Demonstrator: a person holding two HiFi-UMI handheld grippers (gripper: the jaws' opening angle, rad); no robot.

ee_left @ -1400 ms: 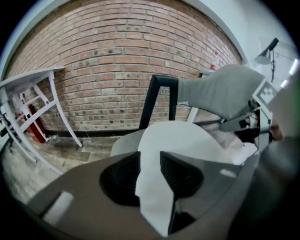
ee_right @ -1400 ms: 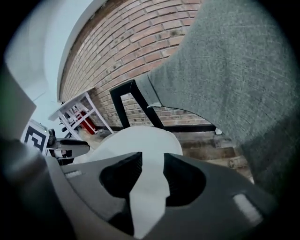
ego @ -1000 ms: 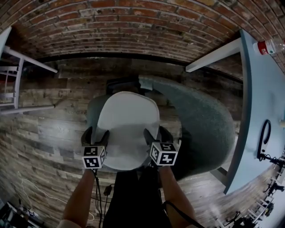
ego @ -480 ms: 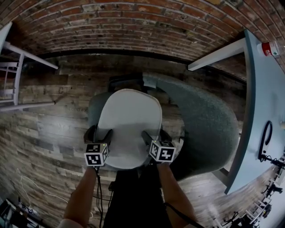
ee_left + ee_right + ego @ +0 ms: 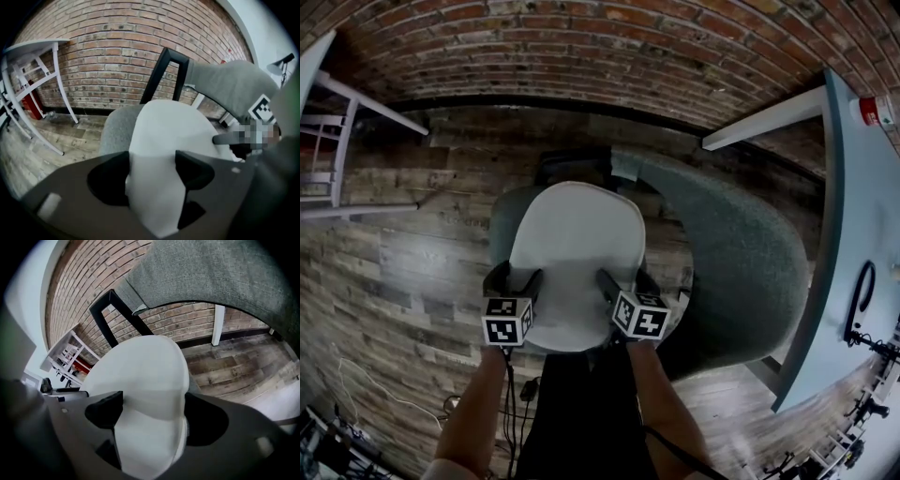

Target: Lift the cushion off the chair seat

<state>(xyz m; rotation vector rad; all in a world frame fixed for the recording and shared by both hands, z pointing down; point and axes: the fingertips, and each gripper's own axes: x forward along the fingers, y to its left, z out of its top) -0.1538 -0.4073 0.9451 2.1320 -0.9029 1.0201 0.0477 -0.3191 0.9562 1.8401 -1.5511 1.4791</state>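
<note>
Labels first: the only near markings are the black-and-white square codes on the left cube [image 5: 506, 321] and right cube [image 5: 639, 315], with no letters.

State, near end:
- The left claw [image 5: 515, 279] is spread. The near-left edge of the white padded oval cushion [image 5: 575, 244] sits between its pads. Its jaws have just been closing a little.
- The right claw [image 5: 624, 279] is spread wide, with the cushion's near-right edge between its pads. Its jaws have just been opening.
- Neither visibly squeezes the cushion.

The cushion lies flat on the seat [image 5: 499, 230] of the grey fabric shell chair [image 5: 741, 272], whose back curves up on the right.

At far right a clear bottle with red label [image 5: 877, 111] lies on the light-blue worktop [image 5: 862, 206]; the print is too small to read. The red brick wall [image 5: 581, 47] is farthest.

Vs a second ago: both claws sit further in over the cushion's near edge, and the right one is angled more inward. The cushion is in the same spot on the seat, not raised.
</note>
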